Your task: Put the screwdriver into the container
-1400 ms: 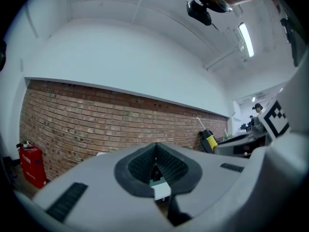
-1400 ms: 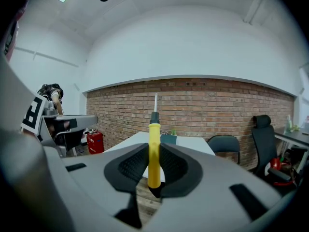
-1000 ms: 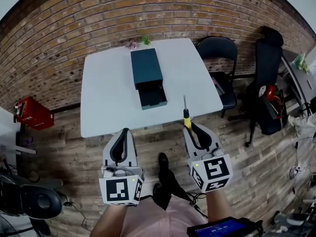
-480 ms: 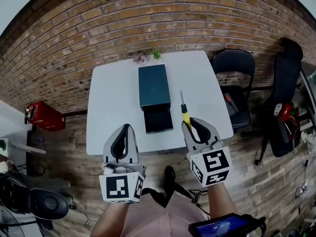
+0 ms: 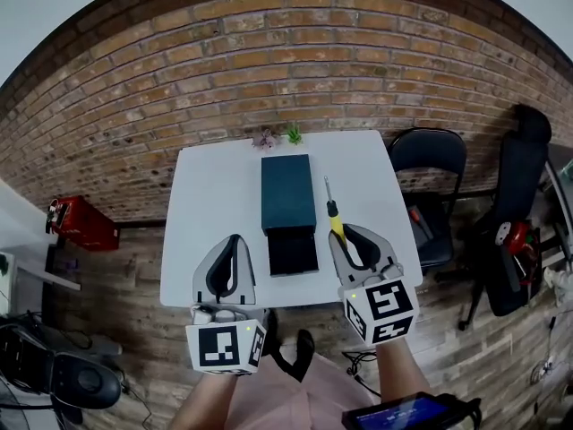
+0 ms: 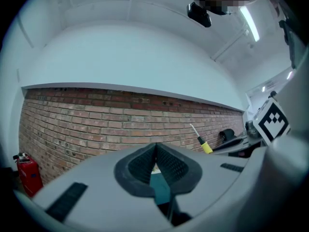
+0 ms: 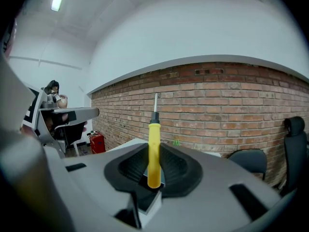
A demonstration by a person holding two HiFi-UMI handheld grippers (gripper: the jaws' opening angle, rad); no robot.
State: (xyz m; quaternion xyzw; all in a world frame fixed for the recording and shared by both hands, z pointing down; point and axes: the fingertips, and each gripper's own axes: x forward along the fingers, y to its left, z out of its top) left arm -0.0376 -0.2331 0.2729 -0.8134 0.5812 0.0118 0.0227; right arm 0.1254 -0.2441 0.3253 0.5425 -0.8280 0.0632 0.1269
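My right gripper point(image 5: 344, 233) is shut on a screwdriver point(image 5: 333, 215) with a yellow handle and black collar, its metal shaft pointing away over the white table point(image 5: 215, 204). In the right gripper view the screwdriver point(image 7: 153, 146) stands upright between the black pads. A dark teal container point(image 5: 289, 200) lies in the middle of the table with its drawer point(image 5: 293, 252) pulled out toward me, left of the screwdriver. My left gripper point(image 5: 226, 245) hovers over the table's near edge, its jaws together and nothing in them; the left gripper view shows the screwdriver point(image 6: 201, 140) at the right.
A brick wall point(image 5: 269, 79) runs behind the table. Small plants point(image 5: 277, 137) sit at the table's far edge. A black folding chair point(image 5: 428, 164) and an office chair point(image 5: 519, 204) stand to the right. A red box point(image 5: 82, 225) sits on the floor at left.
Both grippers and my view have advanced toward the table; the container now lies closer between them. The screwdriver stays held in the right gripper.
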